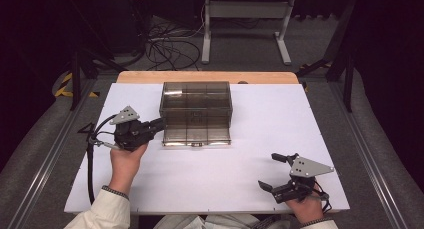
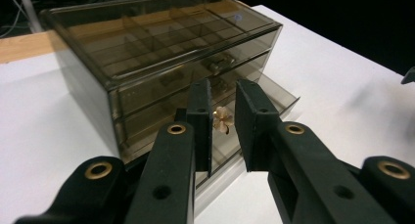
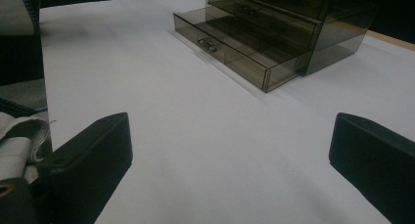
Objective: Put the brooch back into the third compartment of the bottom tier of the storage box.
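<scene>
Earring [image 2: 222, 119], small and gold, sits pinched between my left gripper's [image 2: 223, 131] nearly closed fingers, just beside the drawer box [image 1: 196, 111]. Its bottom drawer [image 3: 230, 50] stands pulled out, so dropping it in remains; my right gripper [image 1: 278, 171] rests wide open, empty.

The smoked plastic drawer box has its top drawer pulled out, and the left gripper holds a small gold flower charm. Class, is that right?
Not quite: the bottom drawer of the drawer box is pulled out, as the right gripper view shows. The left gripper does hold the gold flower charm.
</scene>
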`<move>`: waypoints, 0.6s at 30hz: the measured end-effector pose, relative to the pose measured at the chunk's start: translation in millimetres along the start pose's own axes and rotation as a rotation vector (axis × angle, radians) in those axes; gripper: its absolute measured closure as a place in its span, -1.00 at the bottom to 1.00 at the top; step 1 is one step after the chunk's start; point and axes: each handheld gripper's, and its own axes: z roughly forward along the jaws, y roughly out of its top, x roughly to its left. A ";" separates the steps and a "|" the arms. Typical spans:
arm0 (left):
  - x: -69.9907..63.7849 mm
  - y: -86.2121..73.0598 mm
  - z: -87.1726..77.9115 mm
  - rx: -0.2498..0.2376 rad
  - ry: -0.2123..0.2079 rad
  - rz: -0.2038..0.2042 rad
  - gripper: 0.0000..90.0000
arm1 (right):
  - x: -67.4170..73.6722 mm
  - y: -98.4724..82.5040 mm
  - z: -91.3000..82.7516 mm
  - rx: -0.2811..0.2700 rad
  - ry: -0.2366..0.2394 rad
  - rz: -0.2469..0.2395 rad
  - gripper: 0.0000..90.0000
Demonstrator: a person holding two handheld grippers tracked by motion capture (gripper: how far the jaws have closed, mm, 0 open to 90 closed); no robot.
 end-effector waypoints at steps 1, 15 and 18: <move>-1.3 1.7 1.7 -0.002 -0.003 0.005 0.72 | 0.1 0.0 0.0 0.000 0.000 -0.001 -0.93; -22.1 14.1 31.3 -0.021 -0.032 0.032 0.72 | -0.6 -0.3 0.2 -0.002 0.004 0.003 -0.93; -25.2 15.0 37.7 -0.035 -0.041 0.039 0.71 | -0.5 -0.2 0.2 -0.002 0.004 0.004 -0.93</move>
